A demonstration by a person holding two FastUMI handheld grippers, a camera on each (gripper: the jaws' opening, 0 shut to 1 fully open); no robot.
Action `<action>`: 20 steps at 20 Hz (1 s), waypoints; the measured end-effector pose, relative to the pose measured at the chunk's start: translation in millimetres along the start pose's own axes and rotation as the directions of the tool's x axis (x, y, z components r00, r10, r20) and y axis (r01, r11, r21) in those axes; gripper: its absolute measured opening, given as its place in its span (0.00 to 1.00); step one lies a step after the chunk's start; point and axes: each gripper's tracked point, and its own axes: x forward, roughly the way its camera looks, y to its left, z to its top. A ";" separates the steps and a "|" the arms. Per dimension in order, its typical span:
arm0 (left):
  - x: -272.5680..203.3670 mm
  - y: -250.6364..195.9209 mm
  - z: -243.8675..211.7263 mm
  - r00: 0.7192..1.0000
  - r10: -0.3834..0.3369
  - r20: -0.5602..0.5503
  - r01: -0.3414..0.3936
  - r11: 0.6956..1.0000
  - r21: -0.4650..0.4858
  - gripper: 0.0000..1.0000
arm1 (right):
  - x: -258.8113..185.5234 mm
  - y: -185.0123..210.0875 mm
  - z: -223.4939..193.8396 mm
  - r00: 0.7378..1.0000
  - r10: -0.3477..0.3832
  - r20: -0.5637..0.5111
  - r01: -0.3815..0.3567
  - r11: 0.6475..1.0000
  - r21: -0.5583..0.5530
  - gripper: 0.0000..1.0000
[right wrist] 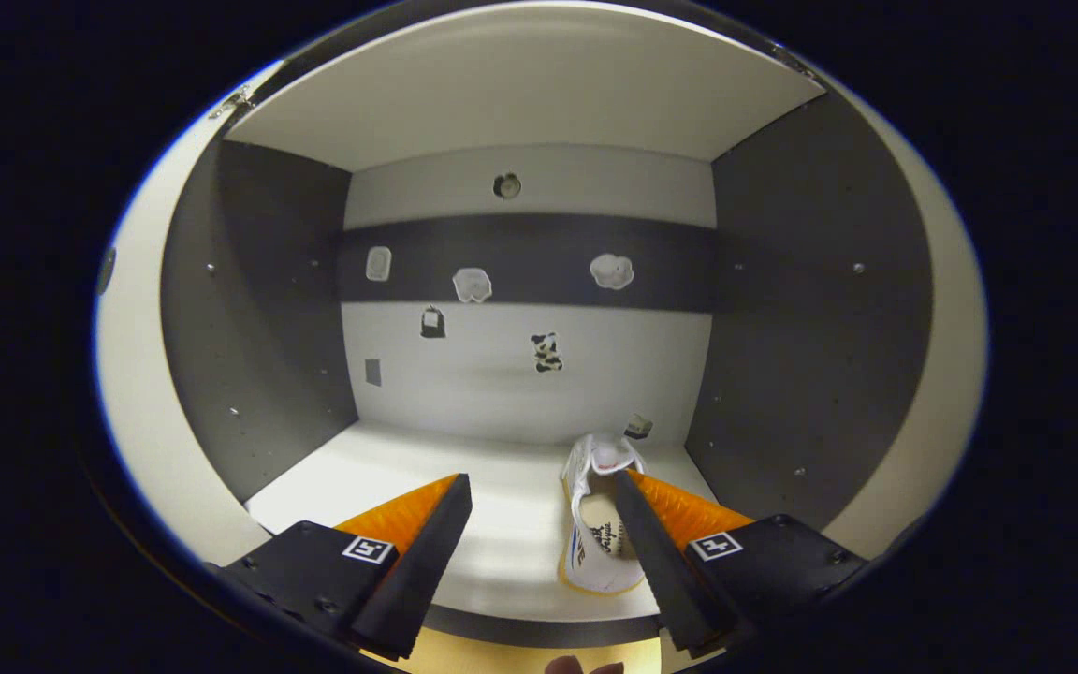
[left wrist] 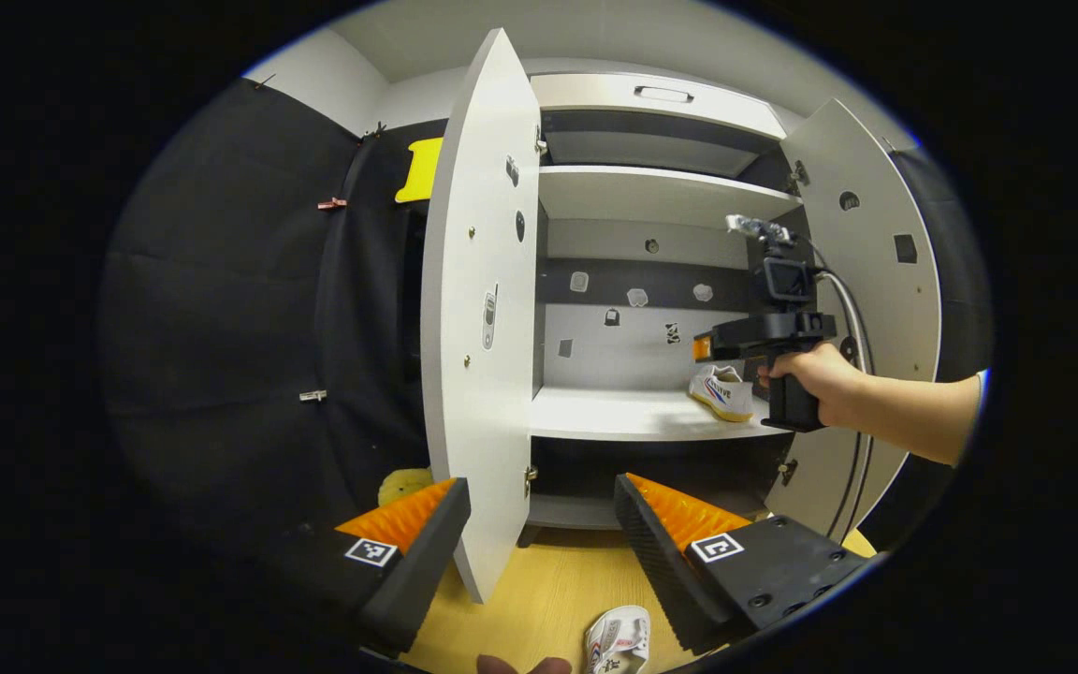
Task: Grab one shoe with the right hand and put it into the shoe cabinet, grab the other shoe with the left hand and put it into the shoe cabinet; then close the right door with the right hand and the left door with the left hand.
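white shoe (right wrist: 600,524) on cabinet shelf (right wrist: 492,487), lettering unreadable, both grippers' fingers (left wrist: 665,552) wide

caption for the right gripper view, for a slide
Right gripper, jaws open, at the mouth of the shoe cabinet, with one white shoe lying on the shelf near the right wall.

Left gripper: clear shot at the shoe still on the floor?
Probably yes. The left gripper is open, and the floor shoe lies just below its fingers on bare wood floor with nothing between. The left door edge hangs close by, so watch clearance while descending.
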 end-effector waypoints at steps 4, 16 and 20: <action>-3.2 -2.1 -13.9 0.999 -0.035 -0.004 0.035 0.999 -0.004 0.98 | -73.8 6.3 17.1 0.995 0.022 0.099 -0.026 0.999 0.037 0.98; -14.4 -25.3 -169.0 0.952 -0.198 -0.234 0.212 0.977 0.032 0.98 | -242.9 -15.1 -5.4 0.979 0.000 0.205 0.012 0.998 -0.055 0.98; -33.2 -39.4 -241.1 0.900 -0.251 -0.357 0.290 0.955 0.059 0.98 | -257.6 -35.0 -16.2 0.984 -0.028 0.176 0.037 0.998 -0.048 0.98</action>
